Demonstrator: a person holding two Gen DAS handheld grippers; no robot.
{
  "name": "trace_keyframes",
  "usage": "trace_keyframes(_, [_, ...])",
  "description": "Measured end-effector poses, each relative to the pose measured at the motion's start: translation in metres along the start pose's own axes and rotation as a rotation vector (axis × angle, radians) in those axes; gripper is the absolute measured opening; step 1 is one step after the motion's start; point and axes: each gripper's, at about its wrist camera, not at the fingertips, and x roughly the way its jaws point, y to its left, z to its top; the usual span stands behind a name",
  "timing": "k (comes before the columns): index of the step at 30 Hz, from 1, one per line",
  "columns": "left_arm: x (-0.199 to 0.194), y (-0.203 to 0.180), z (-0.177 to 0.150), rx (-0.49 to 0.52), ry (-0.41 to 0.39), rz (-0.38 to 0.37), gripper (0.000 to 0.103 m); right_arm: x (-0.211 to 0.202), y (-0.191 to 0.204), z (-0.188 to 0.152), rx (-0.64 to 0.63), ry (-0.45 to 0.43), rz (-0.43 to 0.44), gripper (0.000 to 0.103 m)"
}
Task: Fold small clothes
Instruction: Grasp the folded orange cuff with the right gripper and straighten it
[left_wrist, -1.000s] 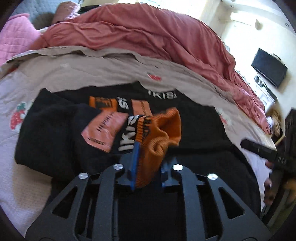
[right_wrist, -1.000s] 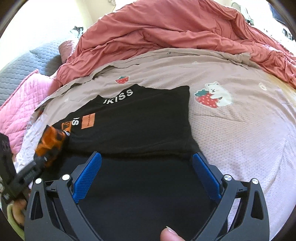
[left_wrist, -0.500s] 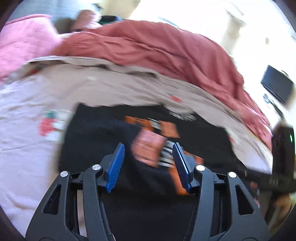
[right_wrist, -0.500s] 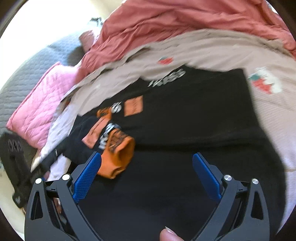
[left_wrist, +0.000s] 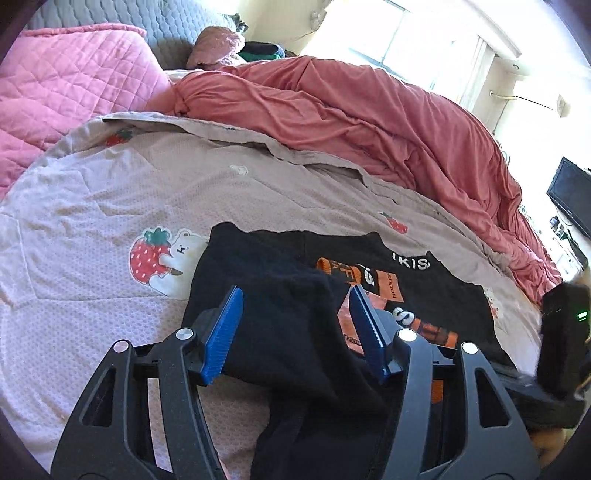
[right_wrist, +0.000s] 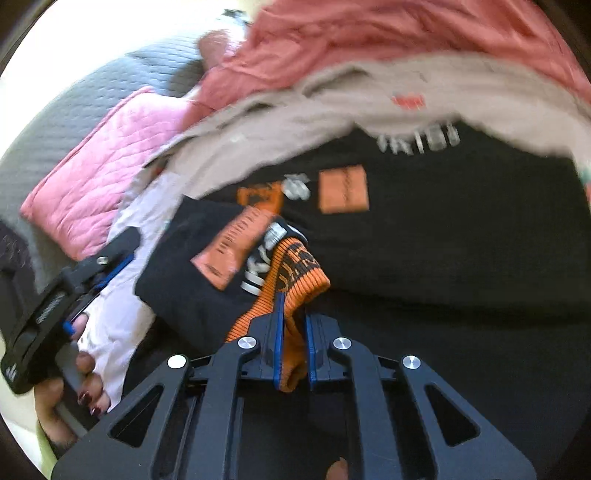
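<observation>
A black sweatshirt (left_wrist: 288, 325) with orange patches and white lettering lies on the bed. Its left sleeve is folded across the body. My left gripper (left_wrist: 295, 328) is open and empty, hovering over the folded black sleeve. My right gripper (right_wrist: 293, 343) is shut on the sleeve's orange ribbed cuff (right_wrist: 295, 273) and holds it over the sweatshirt (right_wrist: 461, 229). The left gripper also shows at the left of the right wrist view (right_wrist: 92, 273), held by a hand. The right gripper's body shows at the right edge of the left wrist view (left_wrist: 561, 332).
The bed has a pale sheet with strawberry and bear prints (left_wrist: 159, 258). A rumpled red duvet (left_wrist: 351, 110) lies along the far side. A pink quilted pillow (left_wrist: 55, 88) sits at the far left. A dark screen (left_wrist: 572, 199) hangs on the right wall.
My left gripper let go of the orange cuff, opened and moved left. My right gripper, open a second ago, moved left and closed on that cuff.
</observation>
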Motion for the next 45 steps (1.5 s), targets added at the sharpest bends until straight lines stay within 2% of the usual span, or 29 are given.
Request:
trace_keyframes(5, [-0.002,0.006,0.002,-0.023,-0.013,0.006,0.051,-0.033,0.005,0.028,-0.07,-0.095,-0.008,0.007])
trace_keyframes(9, [-0.002,0.007,0.002,-0.029,-0.013,-0.002,0.051,-0.065,-0.007,0.05,-0.127,-0.177,-0.092,0.007])
trace_keyframes(12, [-0.001,0.003,0.0,-0.005,-0.013,-0.006,0.051,-0.076,-0.031,0.061,-0.132,-0.197,-0.16,0.007])
trace_keyframes(19, [0.011,-0.022,-0.006,0.061,0.026,-0.029,0.051,-0.073,-0.099,0.068,-0.095,-0.155,-0.313,0.007])
trace_keyframes(24, [0.026,-0.056,0.009,0.125,0.061,-0.007,0.051,-0.058,-0.131,0.056,-0.062,-0.104,-0.35,0.006])
trace_keyframes(28, [0.058,-0.085,0.013,0.184,0.124,0.021,0.051,-0.049,-0.149,0.044,-0.029,-0.074,-0.383,0.006])
trace_keyframes(32, [0.087,-0.088,0.0,0.205,0.198,0.017,0.051,-0.04,-0.164,0.035,-0.003,-0.041,-0.434,0.004])
trace_keyframes(33, [0.096,-0.086,-0.009,0.225,0.22,0.029,0.052,-0.038,-0.168,0.033,0.003,-0.036,-0.455,0.0])
trace_keyframes(35, [0.103,-0.082,-0.019,0.25,0.233,0.04,0.052,-0.036,-0.175,0.031,0.022,-0.023,-0.497,0.0])
trace_keyframes(38, [0.095,-0.074,-0.019,0.222,0.211,-0.023,0.055,-0.048,-0.172,0.029,0.034,-0.065,-0.482,0.0])
trace_keyframes(41, [0.089,-0.068,-0.017,0.198,0.196,-0.059,0.056,-0.058,-0.149,0.029,-0.016,-0.115,-0.441,0.0])
trace_keyframes(43, [0.084,-0.067,-0.015,0.188,0.184,-0.06,0.056,-0.053,-0.135,0.029,-0.046,-0.107,-0.395,0.0])
trace_keyframes(45, [0.079,-0.065,-0.015,0.194,0.182,-0.056,0.058,-0.04,-0.122,0.025,-0.076,-0.064,-0.354,0.005])
